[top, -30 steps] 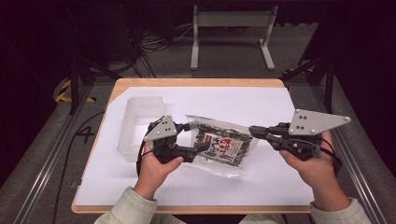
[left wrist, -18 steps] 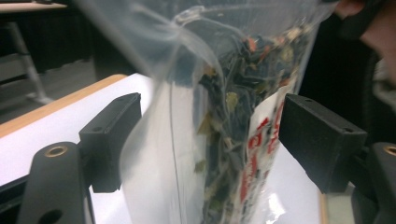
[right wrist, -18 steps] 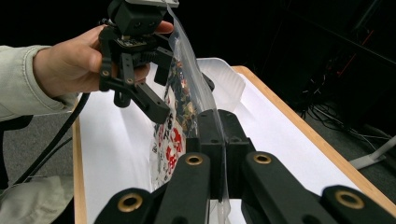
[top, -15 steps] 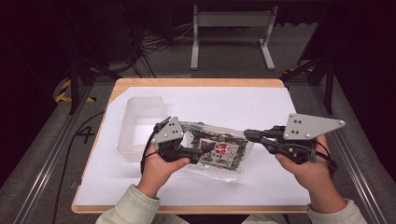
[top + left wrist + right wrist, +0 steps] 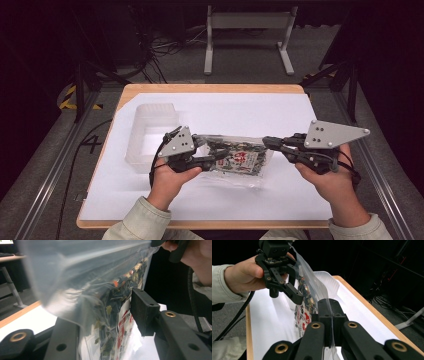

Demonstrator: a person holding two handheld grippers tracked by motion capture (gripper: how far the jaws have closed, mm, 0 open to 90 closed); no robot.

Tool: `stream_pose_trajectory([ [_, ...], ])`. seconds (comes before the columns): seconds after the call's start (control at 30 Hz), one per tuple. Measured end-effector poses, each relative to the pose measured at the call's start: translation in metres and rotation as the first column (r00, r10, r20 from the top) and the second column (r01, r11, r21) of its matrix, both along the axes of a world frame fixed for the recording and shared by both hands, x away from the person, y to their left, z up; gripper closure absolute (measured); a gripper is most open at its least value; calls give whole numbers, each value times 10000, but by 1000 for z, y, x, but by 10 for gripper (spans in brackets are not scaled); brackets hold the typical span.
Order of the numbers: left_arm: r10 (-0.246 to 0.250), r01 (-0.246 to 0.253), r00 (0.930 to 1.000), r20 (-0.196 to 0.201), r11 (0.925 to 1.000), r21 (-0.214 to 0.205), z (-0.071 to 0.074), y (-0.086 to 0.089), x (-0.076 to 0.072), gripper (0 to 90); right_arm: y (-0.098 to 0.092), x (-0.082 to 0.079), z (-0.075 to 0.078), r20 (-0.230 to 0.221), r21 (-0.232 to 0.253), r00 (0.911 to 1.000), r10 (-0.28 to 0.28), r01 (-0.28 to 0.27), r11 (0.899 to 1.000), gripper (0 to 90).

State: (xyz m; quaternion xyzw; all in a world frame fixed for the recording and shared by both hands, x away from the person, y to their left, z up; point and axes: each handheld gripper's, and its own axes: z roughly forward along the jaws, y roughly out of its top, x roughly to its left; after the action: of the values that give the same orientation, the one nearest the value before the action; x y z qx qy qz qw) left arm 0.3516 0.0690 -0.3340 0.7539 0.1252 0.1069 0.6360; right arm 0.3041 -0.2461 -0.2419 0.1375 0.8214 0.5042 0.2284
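1 clear snack bag (image 5: 235, 159), 1 plastic tub (image 5: 150, 131), 2 grippers, 1 table (image 5: 210, 89)

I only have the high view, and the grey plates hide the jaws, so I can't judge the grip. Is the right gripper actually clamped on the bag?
Observer: Yes. In the right gripper view, the right gripper has its jaws shut on the clear edge strip of the bag, with the film pinched between them.
Operator: And the left one?
Observer: The left gripper is open. In the left gripper view, the bag passes between its jaws and lies against one of them, with a visible gap to the other.
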Motion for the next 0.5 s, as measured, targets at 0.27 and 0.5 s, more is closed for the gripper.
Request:
stream_pose_trajectory([
  [0.27, -438, 442, 9984, -365, 9990, 96, -3, 2, 4, 623, -1, 5, -2, -19, 18, 9999, -110, 111, 9999, 900],
  [0.5, -1117, 1113, 9929, -419, 9937, -120, -1, 3, 4, 696, -7, 10, -3, 66, 230, 9995, -301, 299, 9993, 899],
])
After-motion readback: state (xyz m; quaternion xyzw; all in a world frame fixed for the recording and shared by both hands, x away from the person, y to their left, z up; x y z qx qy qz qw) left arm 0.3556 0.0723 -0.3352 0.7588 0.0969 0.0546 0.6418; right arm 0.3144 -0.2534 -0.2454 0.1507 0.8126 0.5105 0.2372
